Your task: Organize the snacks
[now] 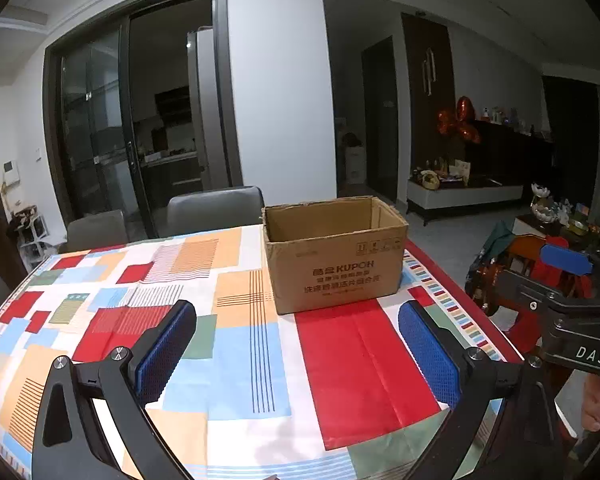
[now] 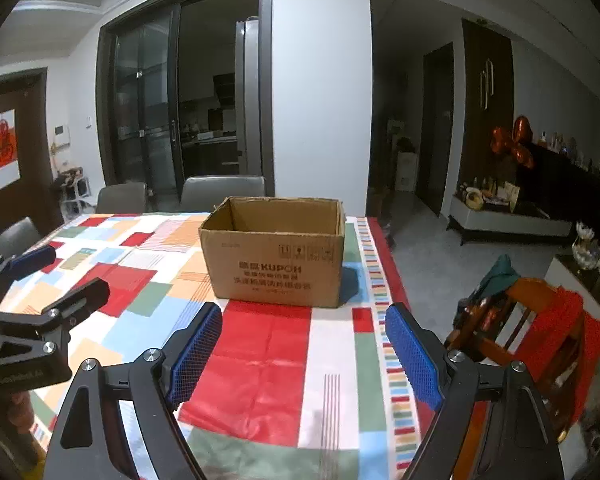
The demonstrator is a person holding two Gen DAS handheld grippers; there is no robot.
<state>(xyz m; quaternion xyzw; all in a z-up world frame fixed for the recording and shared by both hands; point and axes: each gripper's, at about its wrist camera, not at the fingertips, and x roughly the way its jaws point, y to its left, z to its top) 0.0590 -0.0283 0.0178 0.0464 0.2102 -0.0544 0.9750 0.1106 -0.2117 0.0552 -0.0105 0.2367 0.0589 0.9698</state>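
An open brown cardboard box (image 1: 336, 276) (image 2: 274, 268) with printed lettering stands upright near the far right corner of the table. Its inner walls show, but its bottom is hidden. No snack is in either view. My left gripper (image 1: 296, 316) hovers open over the tablecloth, short of the box, with nothing between its blue pads (image 1: 164, 356). My right gripper (image 2: 304, 314) is open too, also short of the box, holding nothing. Each wrist view catches the other gripper at its edge: a blue pad (image 1: 566, 258) at the right, a blue pad (image 2: 32, 260) at the left.
A patchwork tablecloth (image 1: 236, 360) (image 2: 260, 368) covers the table. Grey chairs (image 1: 216, 208) (image 2: 224, 188) stand along the far side. A wooden chair draped in red cloth (image 2: 540, 332) sits just off the table's right edge (image 1: 480, 320).
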